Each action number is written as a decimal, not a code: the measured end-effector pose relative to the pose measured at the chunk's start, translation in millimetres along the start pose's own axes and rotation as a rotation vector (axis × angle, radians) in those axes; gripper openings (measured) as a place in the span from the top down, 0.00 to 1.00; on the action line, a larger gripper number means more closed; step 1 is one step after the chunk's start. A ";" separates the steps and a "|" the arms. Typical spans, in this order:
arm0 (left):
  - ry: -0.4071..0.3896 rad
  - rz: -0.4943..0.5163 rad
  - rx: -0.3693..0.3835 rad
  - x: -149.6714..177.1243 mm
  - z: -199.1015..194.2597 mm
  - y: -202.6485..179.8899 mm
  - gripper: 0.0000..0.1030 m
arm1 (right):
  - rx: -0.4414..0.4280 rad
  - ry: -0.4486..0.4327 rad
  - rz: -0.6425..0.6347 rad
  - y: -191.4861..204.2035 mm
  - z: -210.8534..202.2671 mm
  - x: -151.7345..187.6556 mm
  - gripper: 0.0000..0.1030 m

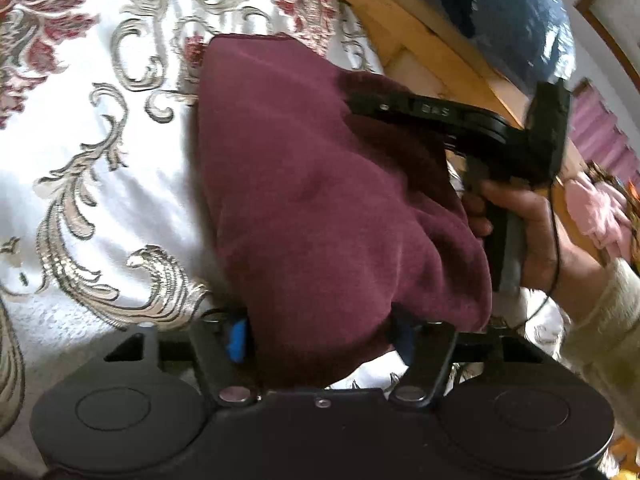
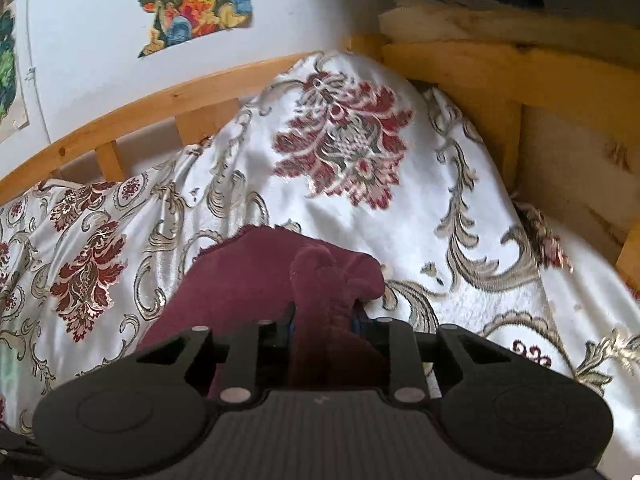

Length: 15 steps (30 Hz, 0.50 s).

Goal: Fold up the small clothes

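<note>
A small maroon garment (image 1: 312,208) lies over the white floral bedspread (image 1: 80,160), lifted between both grippers. My left gripper (image 1: 320,336) is shut on its near edge; the cloth covers the fingertips. My right gripper (image 1: 356,100) comes in from the right in the left wrist view and grips the far right edge. In the right wrist view the right gripper (image 2: 324,316) is shut on a bunched fold of the maroon garment (image 2: 248,276), which hangs to the left over the bedspread (image 2: 400,220).
A wooden bed frame (image 2: 460,64) runs along the far and right sides, with a white wall and a colourful poster (image 2: 188,0) behind. A blue bundle (image 1: 500,12) sits on the frame and pink cloth (image 1: 596,212) lies at the right.
</note>
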<state>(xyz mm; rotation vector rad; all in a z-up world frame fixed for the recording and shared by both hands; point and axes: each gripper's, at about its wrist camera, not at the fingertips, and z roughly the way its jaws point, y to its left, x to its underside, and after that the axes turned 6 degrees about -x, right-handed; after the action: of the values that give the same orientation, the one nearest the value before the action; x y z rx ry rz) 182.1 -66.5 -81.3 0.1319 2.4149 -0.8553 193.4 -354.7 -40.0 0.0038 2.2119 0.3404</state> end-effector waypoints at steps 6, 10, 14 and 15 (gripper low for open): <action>-0.014 0.095 -0.121 -5.6 -12.3 -28.0 0.50 | -0.014 -0.054 -0.046 24.3 -21.0 -11.4 0.77; -0.008 0.091 -0.160 -12.7 -21.2 -29.6 0.51 | -0.034 -0.079 -0.058 38.2 -30.6 -20.4 0.77; -0.019 0.065 -0.183 -30.4 -33.5 -23.6 0.52 | -0.054 -0.117 -0.072 52.0 -34.9 -33.5 0.77; -0.029 0.069 -0.194 -34.4 -38.4 -22.7 0.52 | -0.060 -0.131 -0.067 54.8 -34.9 -36.5 0.77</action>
<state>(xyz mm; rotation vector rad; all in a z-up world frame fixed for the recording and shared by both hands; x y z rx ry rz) 186.1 -58.0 -25.8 0.1265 2.4354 -0.5851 182.5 -314.9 22.1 -0.0789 2.0668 0.3591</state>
